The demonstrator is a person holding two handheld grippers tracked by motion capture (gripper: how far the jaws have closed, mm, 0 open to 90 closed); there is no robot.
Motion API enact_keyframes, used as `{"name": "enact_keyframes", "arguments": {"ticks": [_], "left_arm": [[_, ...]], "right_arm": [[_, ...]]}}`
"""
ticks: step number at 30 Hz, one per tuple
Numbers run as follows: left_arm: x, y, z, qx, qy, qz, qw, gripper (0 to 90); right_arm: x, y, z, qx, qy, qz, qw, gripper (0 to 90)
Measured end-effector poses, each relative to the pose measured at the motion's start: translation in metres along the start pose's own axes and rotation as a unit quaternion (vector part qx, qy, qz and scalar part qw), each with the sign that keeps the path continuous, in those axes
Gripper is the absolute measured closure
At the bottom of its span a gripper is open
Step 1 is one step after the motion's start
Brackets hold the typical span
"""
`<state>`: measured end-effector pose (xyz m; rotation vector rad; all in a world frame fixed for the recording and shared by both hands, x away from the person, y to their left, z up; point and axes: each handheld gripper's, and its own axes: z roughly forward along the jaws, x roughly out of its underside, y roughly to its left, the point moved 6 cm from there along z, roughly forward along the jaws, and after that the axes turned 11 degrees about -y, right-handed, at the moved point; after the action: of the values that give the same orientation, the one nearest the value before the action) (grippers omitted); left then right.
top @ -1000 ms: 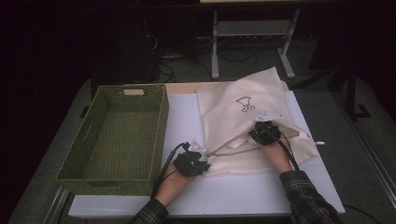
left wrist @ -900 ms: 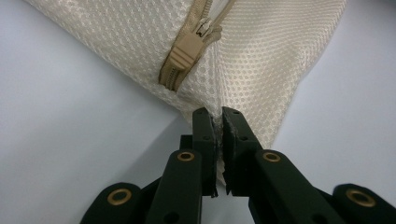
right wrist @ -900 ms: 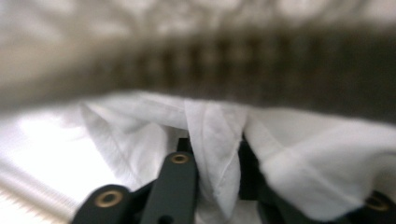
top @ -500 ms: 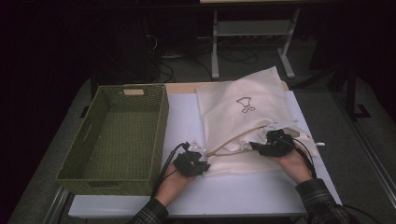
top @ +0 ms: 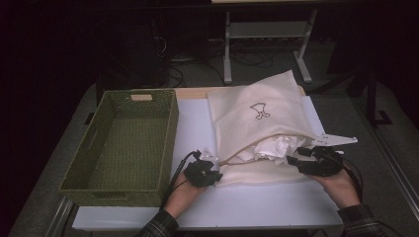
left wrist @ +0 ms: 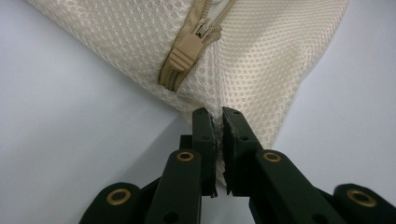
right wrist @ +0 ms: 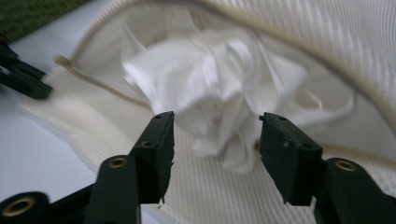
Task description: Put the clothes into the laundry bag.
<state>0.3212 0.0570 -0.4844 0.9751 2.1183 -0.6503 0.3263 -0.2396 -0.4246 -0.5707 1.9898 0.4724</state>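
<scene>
Mesh laundry bag (top: pixel 257 118) lies on the right half of the table (top: pixel 197 128), its zipped mouth gaping toward the near right edge. White cloth (top: pixel 272 147) bunches inside the mouth. Green basket (top: pixel 123 143) stands at the left edge, nothing visible in it.

Left gripper (top: pixel 203 173): jaws clamped together on the bag's near corner, just below the zip pull (left wrist: pixel 187 53). Right gripper (top: pixel 309 160): jaws have just been opening and stand apart, aimed at the cloth (right wrist: pixel 210 93) from the near side, not pressing on it.

Risks, as judged:
- Right jaws may close on the lower mesh layer together with the cloth, so the bag drags along.
- The pinched corner is a thin fold; a hard pull on the cloth could slip it out and the mouth would collapse.
- Cloth could snag on the zip teeth at the opening.

Hard to make out:
- How much cloth sits deeper in the bag: upper layer covers it.
- Right gripper view is soft and blurred at the left.
- Far surroundings are dark.
</scene>
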Motion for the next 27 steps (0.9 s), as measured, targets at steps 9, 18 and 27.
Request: {"name": "enact_keyframes", "arguments": {"ticks": [9,18,27], "left_arm": [[0.0,0.0,0.0,0.0,-0.001,-0.002,1.0,84.1],[0.0,0.0,0.0,0.0,0.0,0.0,1.0,84.1],[0.0,0.0,0.0,-0.001,0.001,0.001,1.0,84.2]], "right_arm": [[-0.012,0.014,0.029,-0.017,0.014,-0.042,0.9989,86.6],[0.02,-0.005,0.065,0.02,0.093,-0.057,0.9939,89.5],[0.027,-0.011,0.087,0.041,0.091,-0.069,0.9926,89.8]]}}
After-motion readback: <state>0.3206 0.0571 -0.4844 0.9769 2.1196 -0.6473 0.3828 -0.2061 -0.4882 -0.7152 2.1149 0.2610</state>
